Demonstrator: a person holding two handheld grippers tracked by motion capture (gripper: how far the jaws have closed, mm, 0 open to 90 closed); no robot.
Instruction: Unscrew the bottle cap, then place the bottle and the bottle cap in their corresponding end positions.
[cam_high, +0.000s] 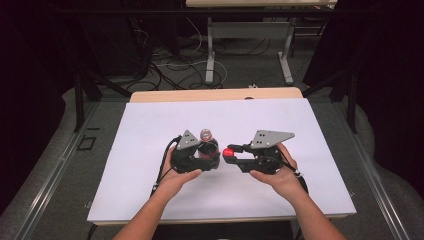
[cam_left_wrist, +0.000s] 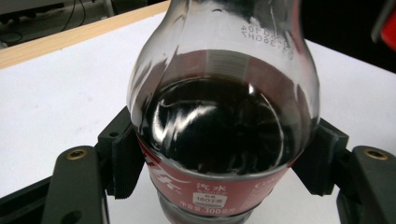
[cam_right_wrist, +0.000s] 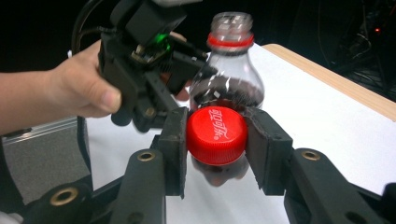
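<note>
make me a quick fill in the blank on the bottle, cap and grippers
1. The right gripper is shut on the red ____.
2. The left gripper grips the ____ by its body.
3. The bottle is open at the top; the drink inside is ____ in colour.
4. Everything happens over a ____ sheet on the table.

Missing words: cap; bottle; dark; white

One bottle (cam_high: 207, 146), one red cap (cam_high: 228, 152), two grippers and one table (cam_high: 150, 150).

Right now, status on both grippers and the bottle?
Left gripper shut on bottle. Right gripper shut on red cap, off the open neck. Nothing in the way.
</note>
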